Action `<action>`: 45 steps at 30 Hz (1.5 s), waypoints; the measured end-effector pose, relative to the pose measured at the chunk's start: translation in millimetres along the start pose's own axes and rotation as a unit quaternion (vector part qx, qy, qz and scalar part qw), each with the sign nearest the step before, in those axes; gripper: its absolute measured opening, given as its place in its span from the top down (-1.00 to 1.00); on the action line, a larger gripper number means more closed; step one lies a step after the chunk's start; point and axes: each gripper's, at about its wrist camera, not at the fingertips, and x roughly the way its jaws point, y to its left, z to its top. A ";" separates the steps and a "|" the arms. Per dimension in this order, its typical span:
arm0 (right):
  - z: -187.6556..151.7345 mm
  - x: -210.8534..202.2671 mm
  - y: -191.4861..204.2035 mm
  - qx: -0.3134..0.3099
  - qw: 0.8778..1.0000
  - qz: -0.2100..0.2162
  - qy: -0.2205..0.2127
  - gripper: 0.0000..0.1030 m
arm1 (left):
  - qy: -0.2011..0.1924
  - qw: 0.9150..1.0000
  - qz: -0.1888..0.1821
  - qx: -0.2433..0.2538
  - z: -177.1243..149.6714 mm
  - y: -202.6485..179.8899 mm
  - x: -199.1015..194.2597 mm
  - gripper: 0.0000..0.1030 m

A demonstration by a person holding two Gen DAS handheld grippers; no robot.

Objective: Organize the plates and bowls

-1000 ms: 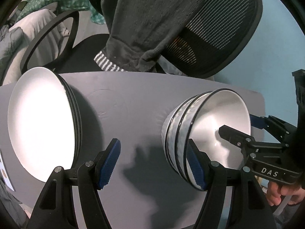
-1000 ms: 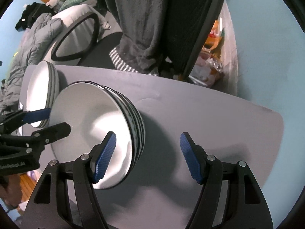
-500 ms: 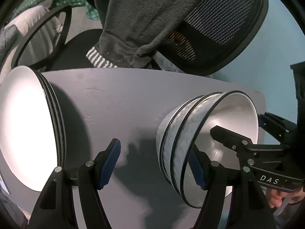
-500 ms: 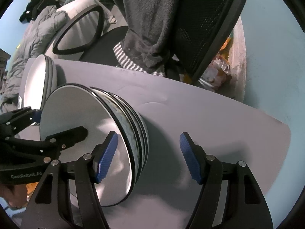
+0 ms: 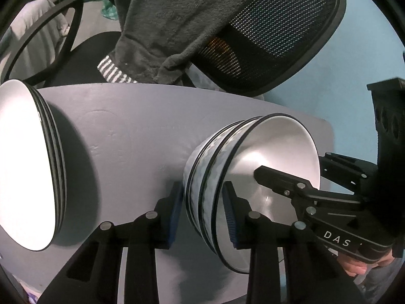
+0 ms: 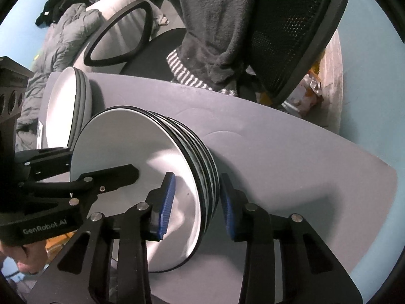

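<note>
A stack of white bowls (image 5: 273,157) with black rims and grey patterned sides stands on the grey table (image 5: 131,131). My left gripper (image 5: 202,210) is shut on the near wall of the bowl stack, one finger inside and one outside. My right gripper (image 6: 195,202) is shut on the opposite wall of the same bowl stack (image 6: 141,167), one pad inside and one outside. A stack of white plates (image 5: 25,167) sits to the left; it also shows in the right wrist view (image 6: 65,109).
A black mesh office chair (image 5: 273,33) draped with a dark grey garment (image 5: 172,20) stands behind the table. A second chair (image 6: 119,38) and piled clothes are at the back left. A light blue wall is on the right.
Both grippers have closed from wide open onto the walls of the bowl stack. The left gripper shifted right so the plates sit further left in its view.
</note>
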 end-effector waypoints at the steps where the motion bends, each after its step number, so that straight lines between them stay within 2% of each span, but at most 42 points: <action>1: 0.1 0.1 0.9 0.001 1.000 -0.003 -0.001 0.32 | -0.003 1.000 0.004 0.004 -1.2 -1.6 -1.0 0.42; 4: -0.8 -0.2 2.8 0.002 1.000 -0.008 -0.005 0.35 | -0.002 1.000 0.019 0.008 -6.1 -1.7 -4.2 0.44; 8: -5.6 4.4 5.4 0.019 1.000 0.013 0.002 0.50 | 0.002 1.000 0.018 -0.005 -14.7 14.3 -9.2 0.46; 11: -11.8 9.1 17.5 0.016 1.000 0.021 0.004 0.54 | 0.005 1.000 0.020 -0.016 -25.2 29.6 -13.3 0.46; 22: -28.0 34.9 84.5 -0.009 0.999 0.045 0.019 0.58 | 0.006 0.998 0.032 -0.059 -82.1 90.9 -35.2 0.48; 29: -30.1 50.0 123.8 -0.032 0.998 0.044 0.029 0.58 | 0.002 0.996 0.036 -0.082 -109.0 124.8 -46.2 0.49; 38: -33.6 63.4 160.5 -0.048 0.997 0.049 0.038 0.58 | -0.003 0.994 0.041 -0.103 -130.0 157.1 -53.6 0.49; 45: -37.4 70.6 180.1 -0.055 0.997 0.047 0.041 0.58 | -0.007 0.993 0.050 -0.109 -134.3 163.3 -52.5 0.53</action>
